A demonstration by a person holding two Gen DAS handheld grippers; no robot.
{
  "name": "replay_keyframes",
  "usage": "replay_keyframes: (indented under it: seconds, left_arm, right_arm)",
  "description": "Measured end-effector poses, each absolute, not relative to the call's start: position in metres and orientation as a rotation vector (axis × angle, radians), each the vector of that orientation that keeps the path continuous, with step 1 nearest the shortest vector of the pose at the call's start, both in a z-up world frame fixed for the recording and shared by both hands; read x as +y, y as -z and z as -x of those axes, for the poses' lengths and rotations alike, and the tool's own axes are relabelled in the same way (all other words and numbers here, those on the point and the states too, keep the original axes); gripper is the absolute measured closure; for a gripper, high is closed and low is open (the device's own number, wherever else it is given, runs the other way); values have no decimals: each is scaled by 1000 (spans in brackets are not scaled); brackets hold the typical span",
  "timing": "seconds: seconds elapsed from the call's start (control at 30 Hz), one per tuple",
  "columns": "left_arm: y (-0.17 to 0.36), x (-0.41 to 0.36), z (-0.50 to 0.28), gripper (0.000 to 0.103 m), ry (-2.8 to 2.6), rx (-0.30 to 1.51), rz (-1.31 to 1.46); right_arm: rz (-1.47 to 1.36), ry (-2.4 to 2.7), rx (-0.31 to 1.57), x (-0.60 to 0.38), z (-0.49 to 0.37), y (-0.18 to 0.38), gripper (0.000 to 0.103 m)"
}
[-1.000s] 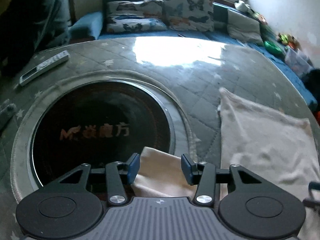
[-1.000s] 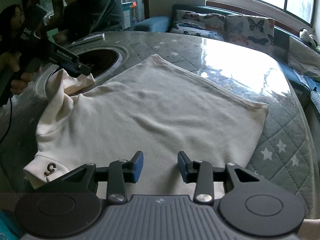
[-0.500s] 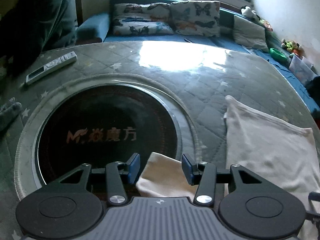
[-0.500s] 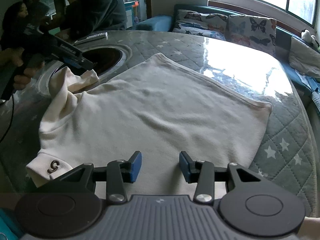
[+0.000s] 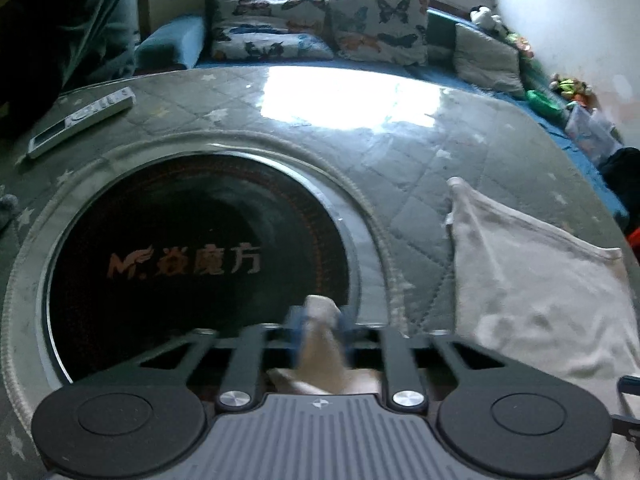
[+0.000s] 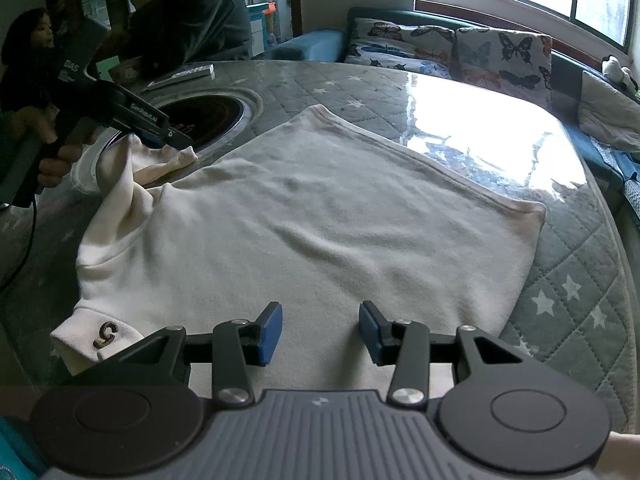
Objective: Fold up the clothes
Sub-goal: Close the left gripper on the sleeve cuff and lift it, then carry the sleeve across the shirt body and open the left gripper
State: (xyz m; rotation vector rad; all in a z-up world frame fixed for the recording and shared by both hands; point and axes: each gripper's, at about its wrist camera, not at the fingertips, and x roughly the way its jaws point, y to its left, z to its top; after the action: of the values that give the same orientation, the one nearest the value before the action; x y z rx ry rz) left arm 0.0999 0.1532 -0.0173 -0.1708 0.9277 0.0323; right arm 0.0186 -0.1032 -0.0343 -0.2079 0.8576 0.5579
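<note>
A cream long-sleeved top [image 6: 320, 220] lies flat on the quilted table, its hem toward the far right. My left gripper [image 5: 320, 320] is closing its jaws on the end of the far sleeve [image 5: 320, 344], and the blue pads pinch the bunched fabric. In the right wrist view that left gripper [image 6: 176, 142] holds the sleeve [image 6: 160, 160] raised at the rim of the round panel. My right gripper [image 6: 320, 332] hovers open over the near part of the top, with nothing between its fingers. The near cuff [image 6: 100, 336] carries a dark mark.
A round black glass panel [image 5: 192, 260] with orange lettering is set into the table. A white remote [image 5: 82, 120] lies at the far left. Butterfly cushions [image 5: 376, 28] line a blue sofa behind the table. People [image 6: 192, 12] sit at the back left.
The left gripper's jaws have shut on the sleeve end, which lay loose between them before. The right gripper has not moved.
</note>
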Motion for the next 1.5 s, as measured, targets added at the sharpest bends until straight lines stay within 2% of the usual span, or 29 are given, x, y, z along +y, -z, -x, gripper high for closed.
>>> replay_keyframes:
  seconds: [0.23,0.33,0.43,0.63,0.8,0.93,1.13,1.5]
  left_arm:
    - [-20,172,-70,94,-151,794,180]
    - [-42,184,-46,94,-238,715,167]
    - [-57,197,-21,94,-310,649,174]
    - [-62,211,14,93,-389,568,125]
    - [-36,231,8,90,-448,672,161]
    - [-22,244,0,88,-525,676,182]
    - [-19,255,2,63,-563,696,233]
    - [14,195,-18,64,-290,832,140]
  right_arm:
    - [220,-555,857,-102,-17,34,60]
    - [221,-559,855,-101,-16,35,52]
    - [239,-560,848,-99,-13,36,51]
    - [250,-574,845,-97,-9,35,51]
    - [254,-624,837,-90,0,30,51]
    - [272,-683,828,-80,10,25,51]
    - [294,-727,824,-71,21,21,51]
    - [300,-768,832,-60,30,23,51]
